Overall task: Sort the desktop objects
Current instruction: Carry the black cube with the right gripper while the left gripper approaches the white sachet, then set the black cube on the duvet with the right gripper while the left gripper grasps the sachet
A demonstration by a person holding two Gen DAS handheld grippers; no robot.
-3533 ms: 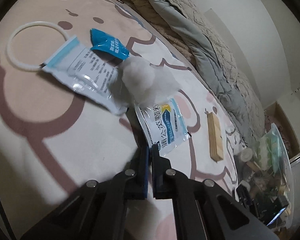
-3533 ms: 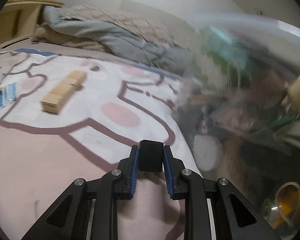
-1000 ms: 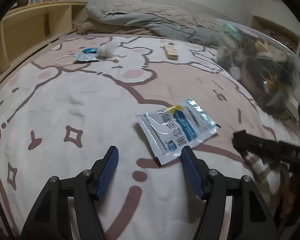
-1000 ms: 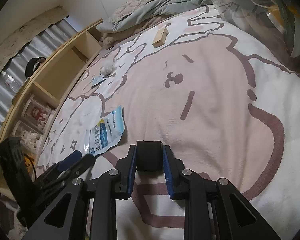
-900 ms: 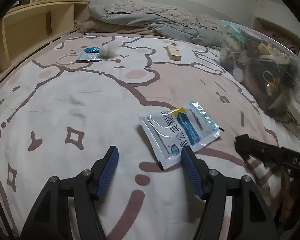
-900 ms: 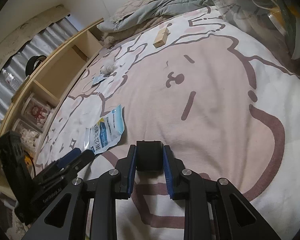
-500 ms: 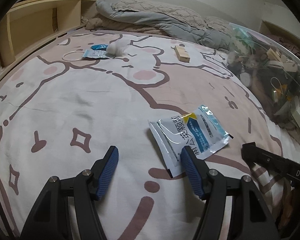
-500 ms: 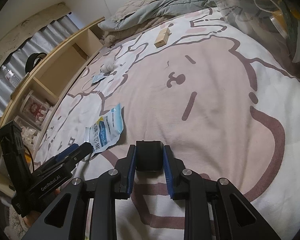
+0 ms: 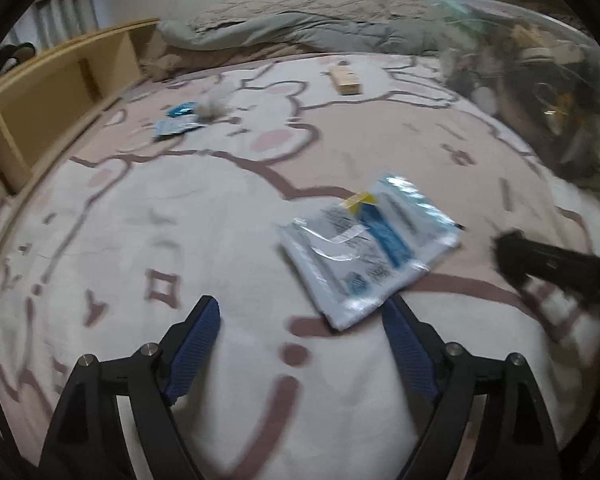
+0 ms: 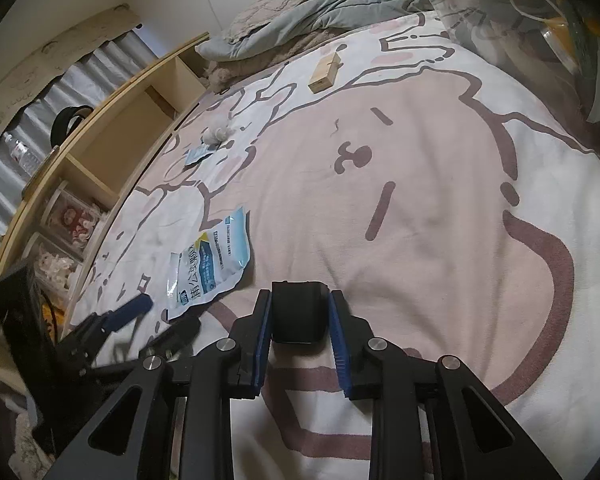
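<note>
Left gripper [image 9: 300, 316]: jaws spread wide and opening further, nothing between the pads. It hangs low over the bed cover [image 9: 228, 216], a white and pink blanket with brown cartoon outlines. View is motion-blurred.

Medicine sachet [image 9: 370, 246], white and blue with a yellow corner mark, lies flat on the cover just ahead of the left gripper, its near corner close to the right-hand pad but not clearly touching.

Right gripper [image 10: 300, 322]: jaws pinching a small black block [image 10: 298, 312] by its two sides, and just beginning to ease apart; the pads are on it. In the right wrist view the sachet sits left of the block, near it.

Farther up the bed: a wooden block [image 9: 345, 79], a tuft of white fluff [image 9: 214, 108], and two small blue packets [image 9: 176, 124] beside the fluff.

Rumpled grey quilt [image 9: 300, 32] at the head. Clear plastic bag [image 9: 540, 80] of mixed items at the right edge. Wooden shelf [image 9: 52, 88] along the left side.
</note>
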